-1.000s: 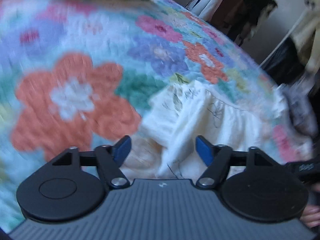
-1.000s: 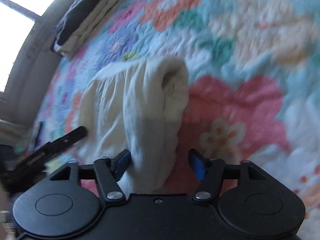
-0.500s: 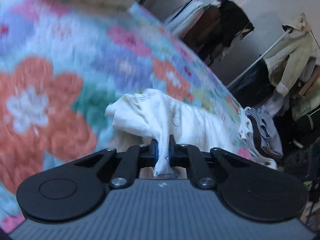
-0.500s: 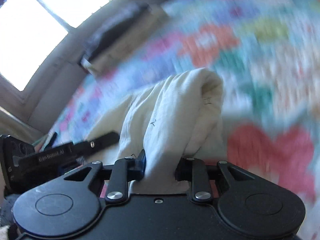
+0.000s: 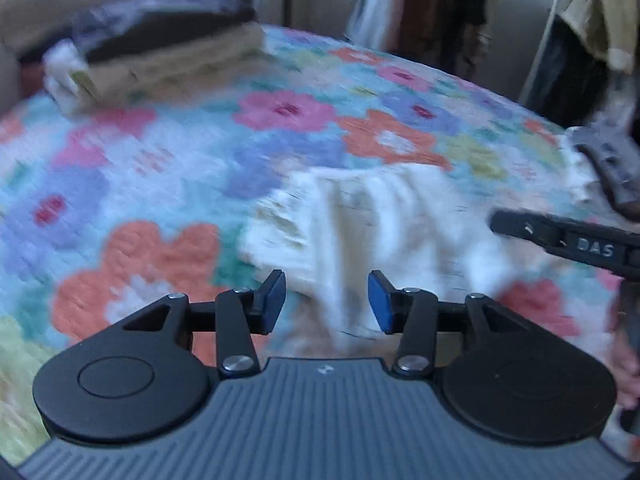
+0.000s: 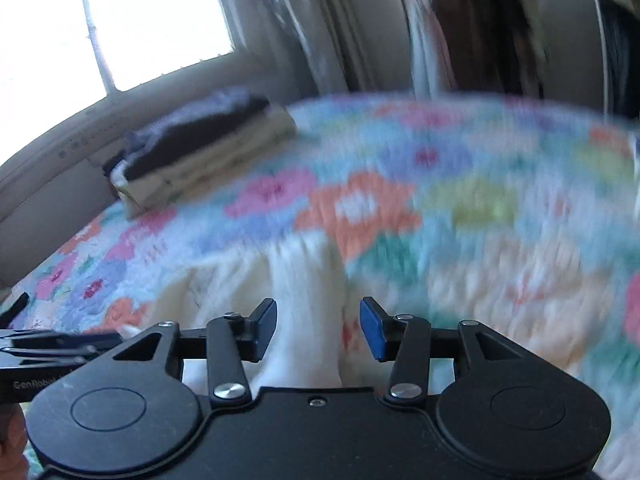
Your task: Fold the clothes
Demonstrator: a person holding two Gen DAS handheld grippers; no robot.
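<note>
A cream white garment (image 5: 372, 224) lies bunched on the flowered quilt (image 5: 160, 168). My left gripper (image 5: 327, 302) is open, its blue pads on either side of a fold of the garment near its front edge. My right gripper (image 6: 318, 330) is open too, with a ridge of the same garment (image 6: 304, 276) between its pads. The right gripper's black body shows at the right of the left wrist view (image 5: 576, 240). The left gripper shows at the lower left of the right wrist view (image 6: 48, 344). Both views are blurred.
A stack of folded clothes (image 5: 160, 56) sits at the far side of the bed under the window; it also shows in the right wrist view (image 6: 200, 148). A grey garment (image 5: 612, 168) lies at the bed's right edge. Hanging clothes (image 5: 592, 12) stand behind the bed.
Both grippers were shut on the cream garment half a second ago and now stand open. The garment has dropped back onto the quilt.
</note>
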